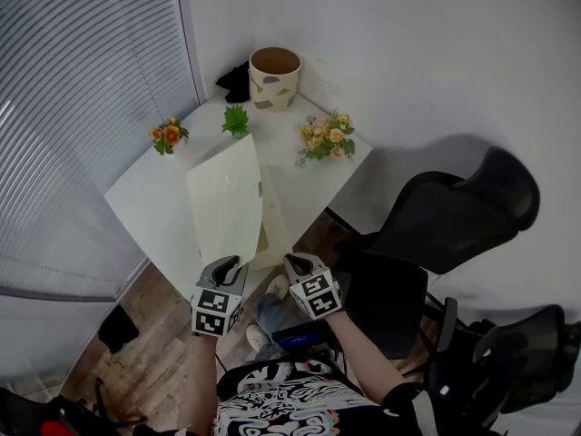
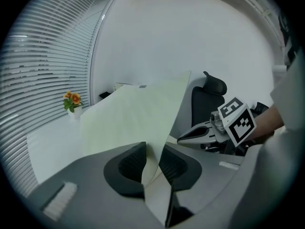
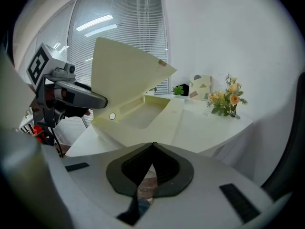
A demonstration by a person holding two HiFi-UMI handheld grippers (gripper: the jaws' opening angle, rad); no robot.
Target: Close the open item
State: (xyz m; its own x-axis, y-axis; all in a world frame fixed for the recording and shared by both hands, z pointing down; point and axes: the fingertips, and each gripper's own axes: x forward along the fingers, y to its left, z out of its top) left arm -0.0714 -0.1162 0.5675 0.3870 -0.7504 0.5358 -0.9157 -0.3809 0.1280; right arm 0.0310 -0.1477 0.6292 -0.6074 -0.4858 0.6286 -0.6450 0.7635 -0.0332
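Note:
A cream box stands open on the white table [image 1: 150, 198], its lid [image 1: 225, 198] raised steeply over the base [image 3: 143, 116]. My left gripper [image 1: 227, 266] is at the lid's near edge. In the left gripper view the thin lid [image 2: 133, 118] runs between the jaws of the left gripper [image 2: 153, 149], which stand a little apart with a gap on the right side. My right gripper [image 1: 295, 263] hovers just right of it, off the table's near corner, and is shut with nothing held [image 3: 152, 146].
At the table's back stand a speckled pot [image 1: 274, 77], an orange flower bunch [image 1: 169, 135], a small green plant [image 1: 236, 119] and a yellow bouquet [image 1: 327, 137]. A black office chair [image 1: 454, 216] stands to the right. Window blinds run along the left.

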